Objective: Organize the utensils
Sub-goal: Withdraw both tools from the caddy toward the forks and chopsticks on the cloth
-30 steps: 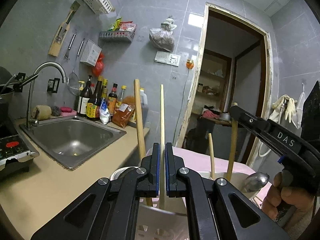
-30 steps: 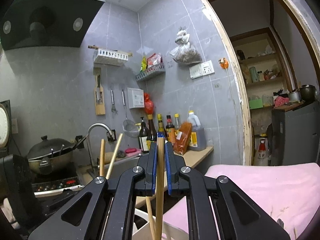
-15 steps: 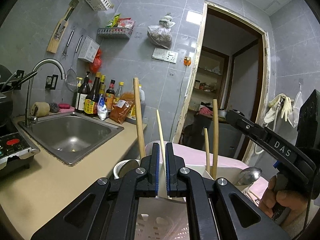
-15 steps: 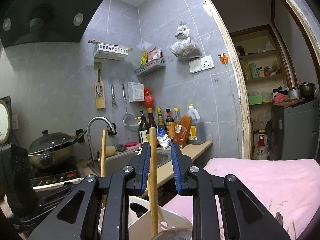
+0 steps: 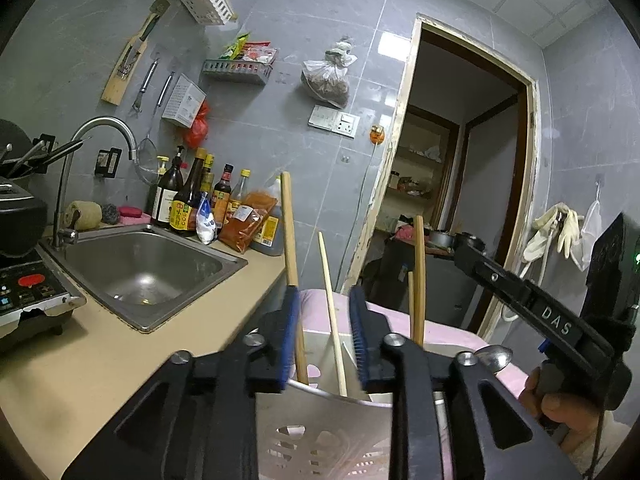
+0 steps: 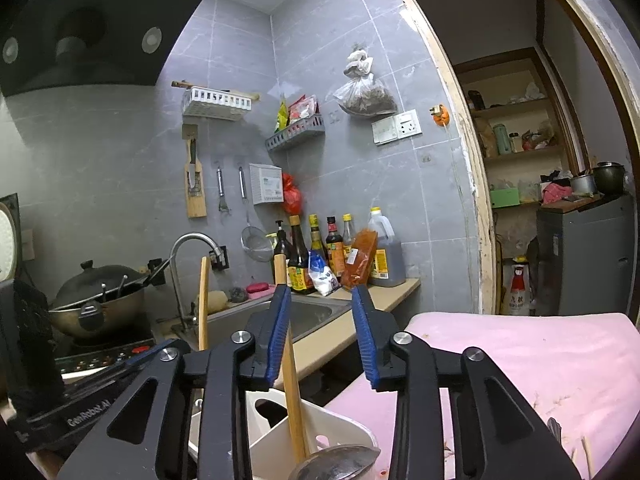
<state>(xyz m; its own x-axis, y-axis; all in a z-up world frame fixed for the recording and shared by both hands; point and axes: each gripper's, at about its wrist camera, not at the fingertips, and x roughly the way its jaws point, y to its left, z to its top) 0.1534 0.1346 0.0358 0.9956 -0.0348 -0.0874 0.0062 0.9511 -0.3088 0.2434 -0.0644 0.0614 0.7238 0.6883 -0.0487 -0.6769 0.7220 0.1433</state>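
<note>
We open both jaws: our left hand-held gripper [image 5: 323, 336] frees a thin pale wooden chopstick [image 5: 331, 312], upright between them in the white plastic utensil holder [image 5: 320, 420]; our right hand-held gripper [image 6: 322, 332] frees a thicker one [image 6: 290, 360].

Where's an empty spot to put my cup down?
Bare beige counter lies between the sink and the white utensil holder. The pink cloth beside the holder is mostly bare. The bottles crowd the wall behind the sink.
</note>
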